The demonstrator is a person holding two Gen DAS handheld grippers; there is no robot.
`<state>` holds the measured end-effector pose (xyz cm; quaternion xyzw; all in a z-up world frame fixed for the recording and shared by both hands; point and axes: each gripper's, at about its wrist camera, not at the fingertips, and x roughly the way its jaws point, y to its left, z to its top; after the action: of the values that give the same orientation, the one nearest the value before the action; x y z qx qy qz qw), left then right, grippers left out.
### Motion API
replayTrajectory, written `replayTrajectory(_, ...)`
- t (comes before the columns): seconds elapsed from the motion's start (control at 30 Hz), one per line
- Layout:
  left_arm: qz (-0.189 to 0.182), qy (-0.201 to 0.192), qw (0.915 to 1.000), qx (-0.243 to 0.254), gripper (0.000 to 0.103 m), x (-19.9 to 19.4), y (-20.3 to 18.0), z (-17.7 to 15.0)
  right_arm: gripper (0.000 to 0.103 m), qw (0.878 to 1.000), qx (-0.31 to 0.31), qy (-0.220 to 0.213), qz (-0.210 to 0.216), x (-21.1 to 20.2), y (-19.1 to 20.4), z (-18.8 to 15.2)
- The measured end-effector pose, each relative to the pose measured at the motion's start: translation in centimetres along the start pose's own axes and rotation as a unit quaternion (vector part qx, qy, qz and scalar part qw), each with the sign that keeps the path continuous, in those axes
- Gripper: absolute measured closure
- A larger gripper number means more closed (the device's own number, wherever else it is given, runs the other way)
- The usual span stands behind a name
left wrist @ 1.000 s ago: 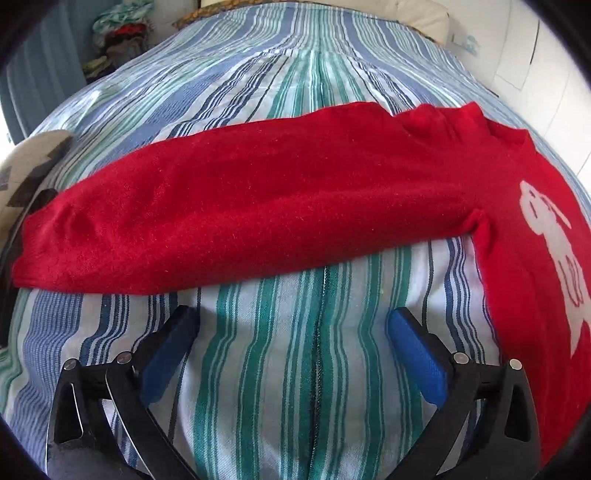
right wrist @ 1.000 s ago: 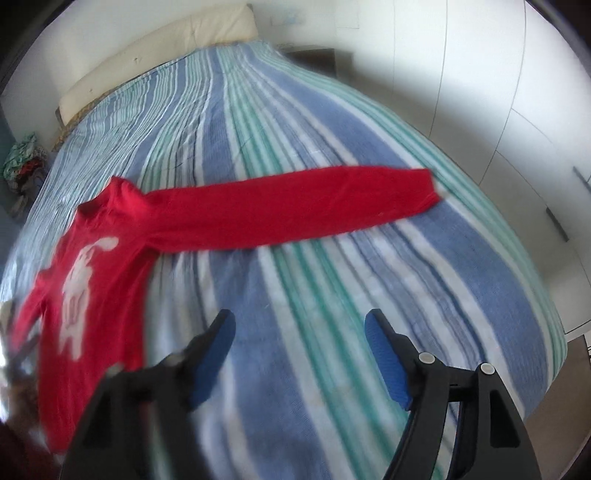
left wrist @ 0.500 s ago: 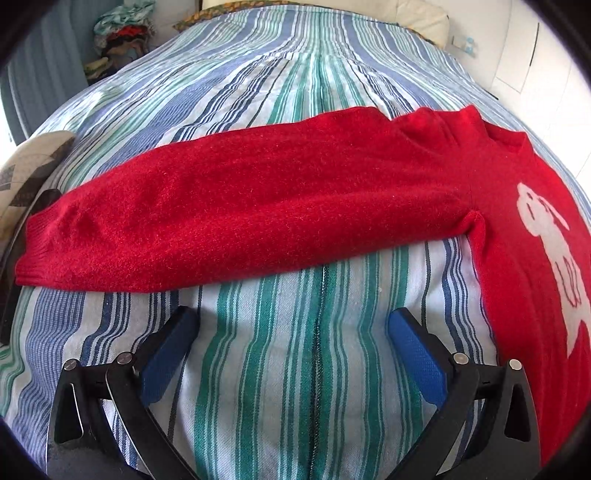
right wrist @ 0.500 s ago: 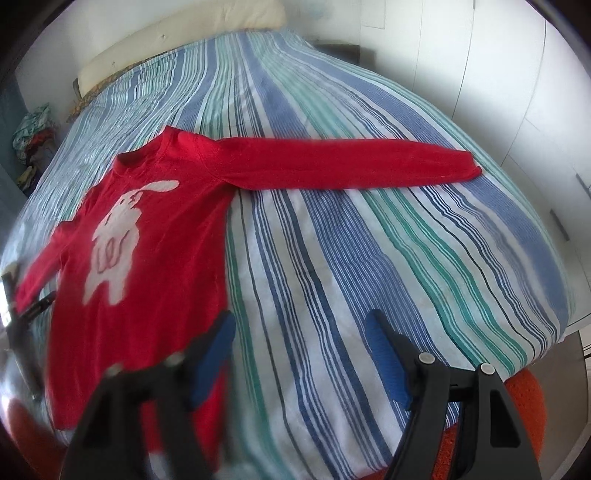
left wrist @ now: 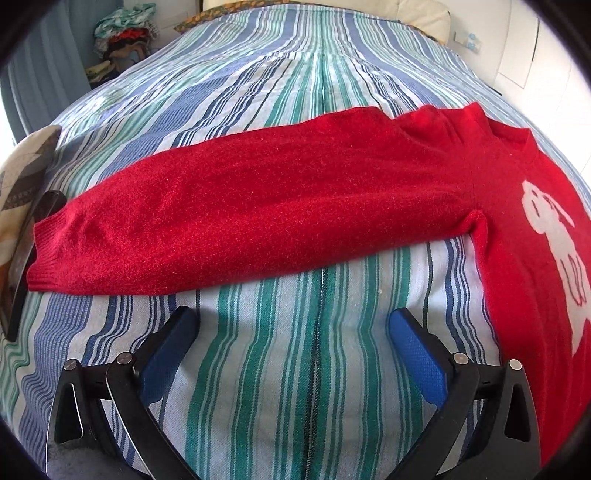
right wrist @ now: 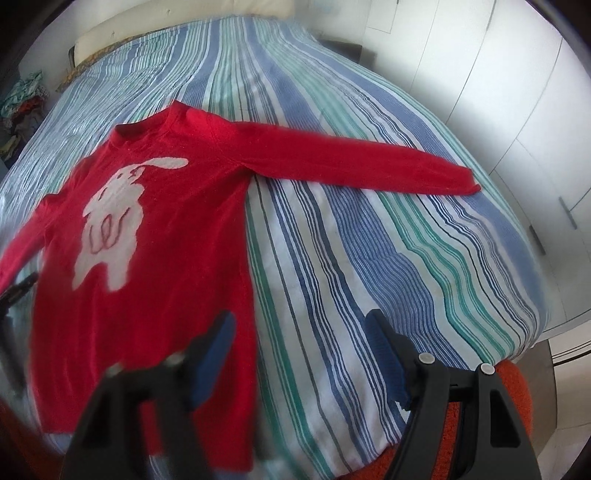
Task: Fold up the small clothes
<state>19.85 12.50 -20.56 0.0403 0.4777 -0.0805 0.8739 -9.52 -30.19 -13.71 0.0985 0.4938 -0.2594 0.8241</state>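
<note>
A small red sweater [right wrist: 155, 236] with a white rabbit design lies flat, front up, on the striped bed [right wrist: 369, 258]. Both sleeves are spread sideways. In the left wrist view one sleeve [left wrist: 258, 206] stretches across the middle, its cuff at the left. My left gripper [left wrist: 291, 325] is open and empty, just short of that sleeve's lower edge. My right gripper [right wrist: 301, 328] is open and empty, over the sweater's lower right side edge; the other sleeve [right wrist: 351, 162] lies beyond it.
A pillow [left wrist: 417, 14] lies at the head of the bed. A pile of clothes [left wrist: 122, 33] sits beyond the far left side. A dark flat object [left wrist: 26, 254] lies by the left cuff. White wardrobe doors [right wrist: 517, 92] stand right. Something orange [right wrist: 513, 391] lies below the bed edge.
The right gripper has swung left and back, so the sweater body now lies under it. The left gripper has barely moved. Both stay open.
</note>
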Motion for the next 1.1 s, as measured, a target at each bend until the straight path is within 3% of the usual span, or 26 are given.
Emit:
replayTrajectory(0.43, -0.003, -0.001, 1.0, -0.002, 0.0, 0.0, 0.1, -0.1, 0.031, 1.0, 0.021, 0.004, 0.006, 0.8, -0.4, 0.5)
replayTrajectory(0.77, -0.003, -0.002, 1.0, -0.003, 0.0, 0.0, 0.1, -0.1, 0.031, 1.0, 0.011, -0.005, -0.015, -1.3, 1.5, 1.0)
replayTrajectory(1.1, -0.002, -0.003, 1.0, -0.003, 0.0, 0.1, 0.1, -0.1, 0.031, 0.999, 0.017, 0.016, -0.034, 0.1, 2.1, 1.2)
